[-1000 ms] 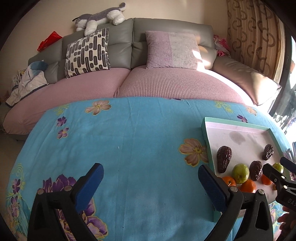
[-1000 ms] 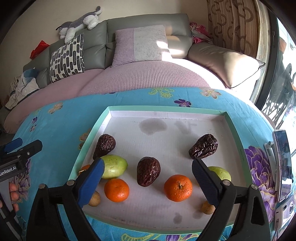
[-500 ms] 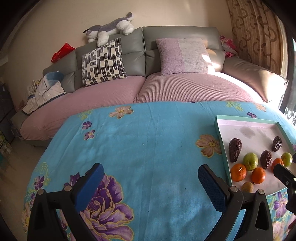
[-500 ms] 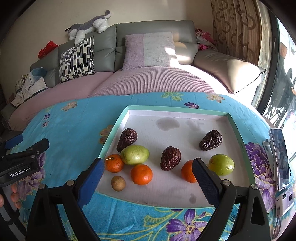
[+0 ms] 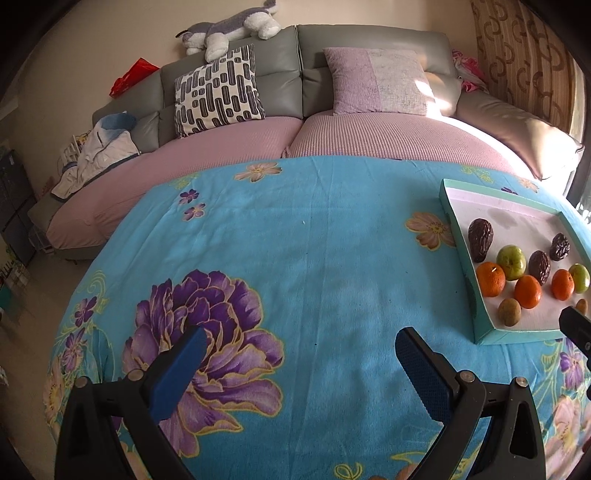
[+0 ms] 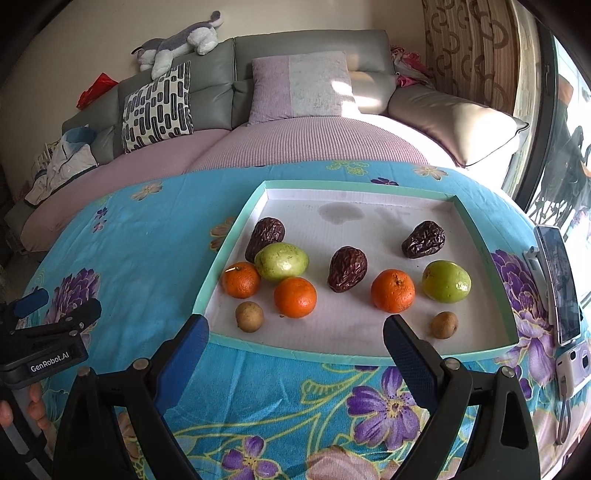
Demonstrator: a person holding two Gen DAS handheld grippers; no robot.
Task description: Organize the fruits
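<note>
A shallow teal-rimmed tray [image 6: 236,225] [image 5: 452,214] with a white floor lies on the blue flowered cloth [image 5: 295,251]. In it lie three dark wrinkled dates [image 6: 348,268], three oranges [image 6: 294,297], two green fruits [image 6: 281,260] and two small brown fruits [image 6: 249,316]. My right gripper [image 6: 295,349] is open, just short of the tray's near rim, nothing between its fingers. My left gripper [image 5: 299,363] is open over bare cloth, left of the tray; it also shows at the left edge of the right wrist view, as the left gripper [image 6: 48,332] held by a hand.
A phone [image 6: 557,284] and a small white camera [image 6: 570,365] lie on the cloth right of the tray. Behind the table runs a grey and pink sofa [image 5: 295,122] with cushions, a plush toy [image 5: 229,31] and clothes [image 5: 99,147]. A curtain [image 6: 469,51] hangs at the right.
Both grippers have drawn back toward me and away from the tray. The fruits now look smaller and sit beyond the right fingertips. More of the cloth shows in the left wrist view.
</note>
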